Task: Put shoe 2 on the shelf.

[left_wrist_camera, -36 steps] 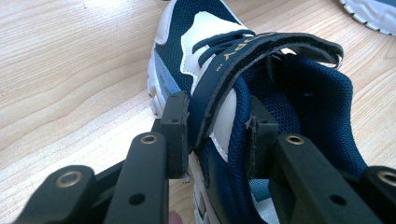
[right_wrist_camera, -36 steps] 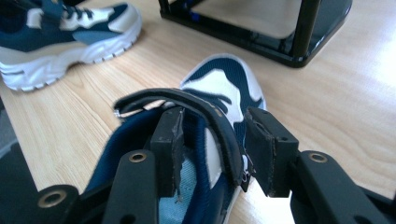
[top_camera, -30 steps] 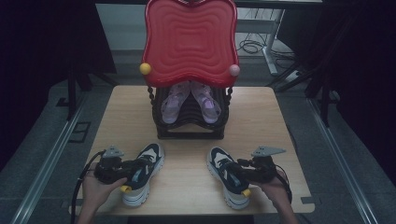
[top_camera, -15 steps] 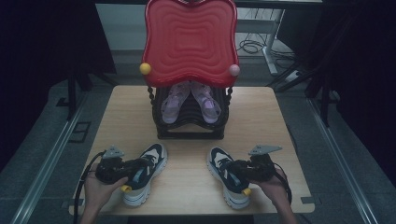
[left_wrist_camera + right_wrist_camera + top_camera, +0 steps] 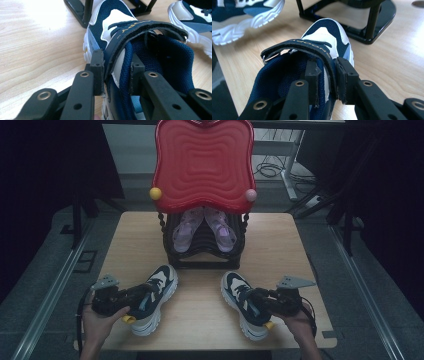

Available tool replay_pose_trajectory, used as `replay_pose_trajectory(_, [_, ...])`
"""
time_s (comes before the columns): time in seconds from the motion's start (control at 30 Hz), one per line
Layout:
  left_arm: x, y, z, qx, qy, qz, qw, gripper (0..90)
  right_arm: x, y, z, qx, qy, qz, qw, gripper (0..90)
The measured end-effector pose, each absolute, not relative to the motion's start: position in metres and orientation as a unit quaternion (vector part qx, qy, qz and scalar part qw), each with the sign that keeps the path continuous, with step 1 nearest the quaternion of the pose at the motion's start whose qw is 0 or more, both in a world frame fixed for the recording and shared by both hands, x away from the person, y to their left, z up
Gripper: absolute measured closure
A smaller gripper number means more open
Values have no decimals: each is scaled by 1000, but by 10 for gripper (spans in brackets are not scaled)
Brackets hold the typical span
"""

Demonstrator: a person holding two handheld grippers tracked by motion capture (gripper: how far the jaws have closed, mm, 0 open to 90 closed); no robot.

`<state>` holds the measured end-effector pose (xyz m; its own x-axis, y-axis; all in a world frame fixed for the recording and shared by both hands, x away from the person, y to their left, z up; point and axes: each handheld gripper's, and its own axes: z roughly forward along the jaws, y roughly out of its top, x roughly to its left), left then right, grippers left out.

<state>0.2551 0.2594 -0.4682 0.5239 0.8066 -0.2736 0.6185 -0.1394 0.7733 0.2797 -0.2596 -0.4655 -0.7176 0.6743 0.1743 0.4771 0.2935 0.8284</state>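
The left navy sneaker (image 5: 152,298) and the right navy sneaker (image 5: 245,302) lie toe-forward on the near half of the wooden table (image 5: 300,250), just in front of the black shoe rack (image 5: 205,251). The left gripper (image 5: 113,72) has just been closing and now pinches the left shoe's collar wall and strap; the right gripper (image 5: 325,80) does the same on its shoe. Each hold takes in soft mesh beside one side only, so a lifted shoe could, I judge, swing or slip free (the strap may peel). A pair of lilac shoes (image 5: 204,227) sits in the rack under a red wavy panel (image 5: 204,162); the room around is dark, with cables on the floor.
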Motion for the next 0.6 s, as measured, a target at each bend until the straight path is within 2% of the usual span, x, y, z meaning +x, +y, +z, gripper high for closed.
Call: replay_pose_trajectory(0.6, [248,279,-459,698,481,90,523,720,260,-303,-464,374,731,554,138,724])
